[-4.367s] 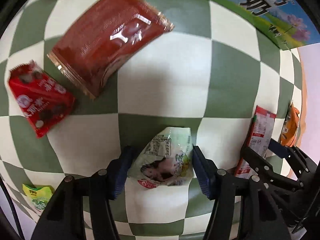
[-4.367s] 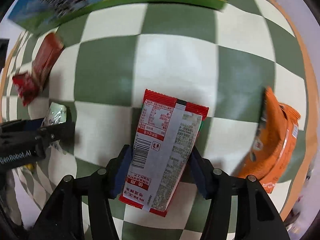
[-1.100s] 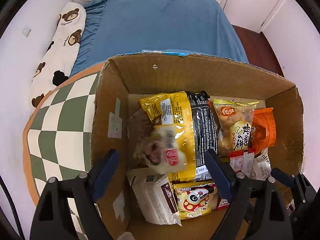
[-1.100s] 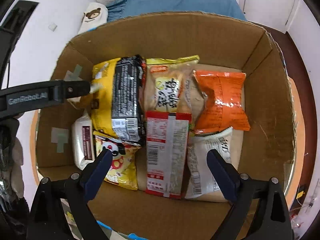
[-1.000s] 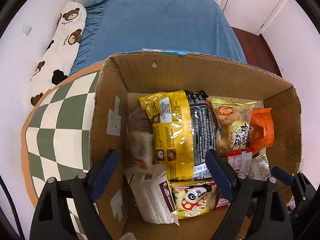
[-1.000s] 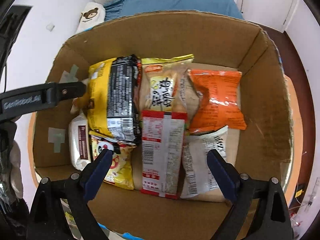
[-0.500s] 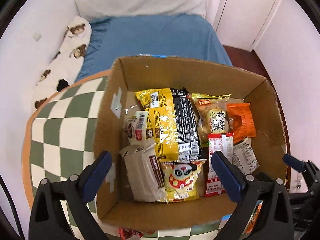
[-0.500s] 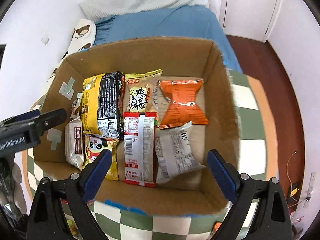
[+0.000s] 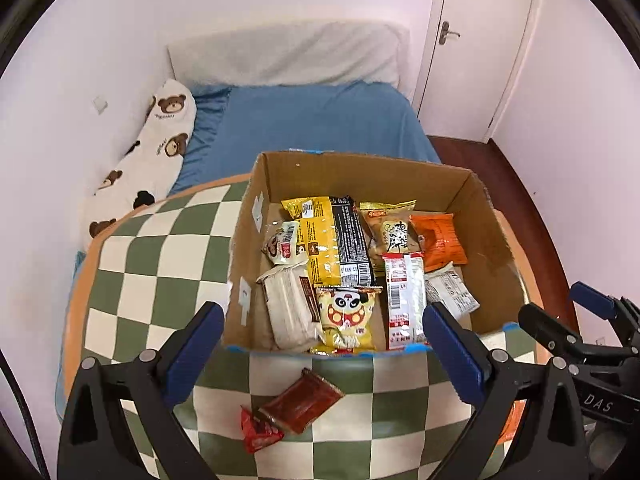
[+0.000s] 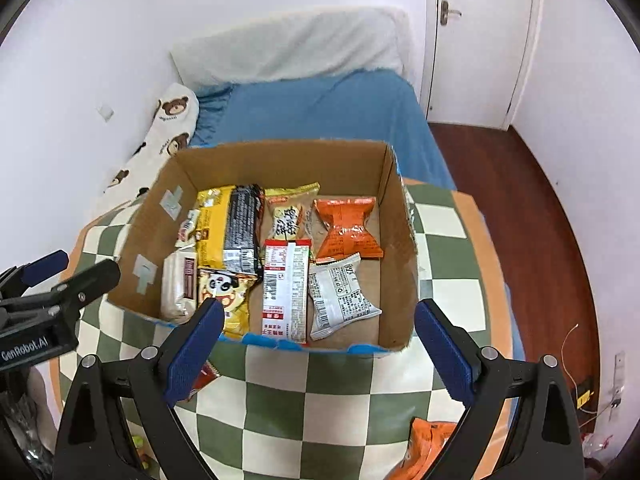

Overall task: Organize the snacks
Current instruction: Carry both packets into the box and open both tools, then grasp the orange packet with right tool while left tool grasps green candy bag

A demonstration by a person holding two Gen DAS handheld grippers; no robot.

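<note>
Beside a blue bed (image 9: 316, 120), the checkered table (image 9: 160, 248) apparently bears a snack box (image 9: 360, 172); both hand-held grippers (image 9: 320, 344) (image 10: 316, 344) gape empty.

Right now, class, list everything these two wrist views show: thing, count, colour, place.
cardboard box: one, brown, on the table
yellow-and-black packet: one, in the box, left of centre
panda packet: one, yellow, near edge of the box
beige packet: one, box's near left
red-and-white packet: one, box middle
orange packet: one, box right
grey-white packet: one, box's near right
dark red pouch: one, on the table before the box
bright red packet: one, beside the pouch
checked tablecloth: one, green and cream
bed: one, blue sheet, behind
door: one, white
left gripper: open, empty
right gripper: open, empty
</note>
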